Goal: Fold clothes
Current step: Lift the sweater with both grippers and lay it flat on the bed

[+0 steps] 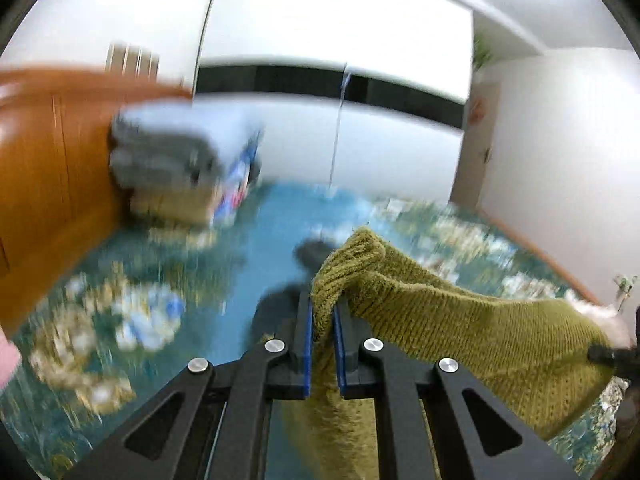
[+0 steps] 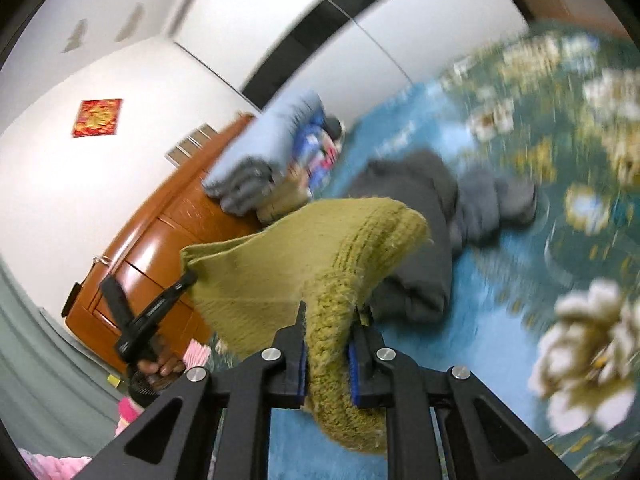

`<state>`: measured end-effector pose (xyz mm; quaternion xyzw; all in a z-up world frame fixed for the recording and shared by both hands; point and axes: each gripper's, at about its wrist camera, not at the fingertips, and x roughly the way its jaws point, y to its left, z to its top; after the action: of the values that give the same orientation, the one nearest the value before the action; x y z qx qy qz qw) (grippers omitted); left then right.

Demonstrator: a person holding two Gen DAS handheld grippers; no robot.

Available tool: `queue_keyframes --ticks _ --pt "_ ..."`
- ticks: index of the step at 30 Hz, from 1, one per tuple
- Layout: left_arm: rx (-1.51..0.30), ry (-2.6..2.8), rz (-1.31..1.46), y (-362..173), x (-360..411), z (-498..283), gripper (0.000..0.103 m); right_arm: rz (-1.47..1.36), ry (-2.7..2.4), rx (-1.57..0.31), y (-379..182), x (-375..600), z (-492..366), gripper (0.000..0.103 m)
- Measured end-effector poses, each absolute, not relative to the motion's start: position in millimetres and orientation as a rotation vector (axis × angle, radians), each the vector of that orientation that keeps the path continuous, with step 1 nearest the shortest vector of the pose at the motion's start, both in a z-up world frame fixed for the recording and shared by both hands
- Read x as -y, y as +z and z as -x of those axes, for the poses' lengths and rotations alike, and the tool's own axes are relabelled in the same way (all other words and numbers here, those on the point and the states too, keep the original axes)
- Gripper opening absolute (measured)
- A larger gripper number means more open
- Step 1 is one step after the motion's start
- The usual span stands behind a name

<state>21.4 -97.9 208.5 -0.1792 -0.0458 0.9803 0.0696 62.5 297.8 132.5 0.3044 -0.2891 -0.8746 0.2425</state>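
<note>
An olive-green knitted sweater [image 1: 460, 320] hangs stretched in the air between both grippers, above a bed with a teal flowered cover [image 1: 140, 300]. My left gripper [image 1: 323, 312] is shut on one ribbed edge of it. My right gripper [image 2: 329, 320] is shut on another ribbed edge of the sweater [image 2: 280, 264]. The left gripper also shows in the right wrist view [image 2: 188, 278], at the sweater's far corner. A dark grey garment [image 2: 424, 232] lies crumpled on the bed [image 2: 500, 320] below the sweater.
A stack of folded clothes [image 1: 176, 160], light blue on top, grey and tan below, sits against the orange wooden headboard [image 1: 48, 184]. It also shows in the right wrist view [image 2: 272, 160]. White wardrobe doors [image 1: 340, 60] stand behind. Pink fabric [image 2: 132, 412] lies at lower left.
</note>
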Motion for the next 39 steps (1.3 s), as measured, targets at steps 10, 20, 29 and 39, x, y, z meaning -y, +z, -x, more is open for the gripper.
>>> queue_keyframes --ticks 10,20,29,39 --pt "0.114 2.902 0.144 350.8 81.9 -74.4 0.009 -0.438 -2.555 0.389 306.4 -307.1 -130.4 0.015" --pt "0.143 2.927 0.374 368.6 40.2 32.5 0.009 -0.53 -2.713 0.267 348.5 -330.0 -70.2 0.014" --pt "0.189 2.911 0.049 423.1 45.6 -6.4 0.009 -0.25 -2.728 0.357 407.9 -345.2 -49.9 0.013" --pt "0.096 2.83 0.274 275.8 52.3 -105.2 0.01 -0.549 -2.621 0.298 268.4 -344.5 -89.7 0.014"
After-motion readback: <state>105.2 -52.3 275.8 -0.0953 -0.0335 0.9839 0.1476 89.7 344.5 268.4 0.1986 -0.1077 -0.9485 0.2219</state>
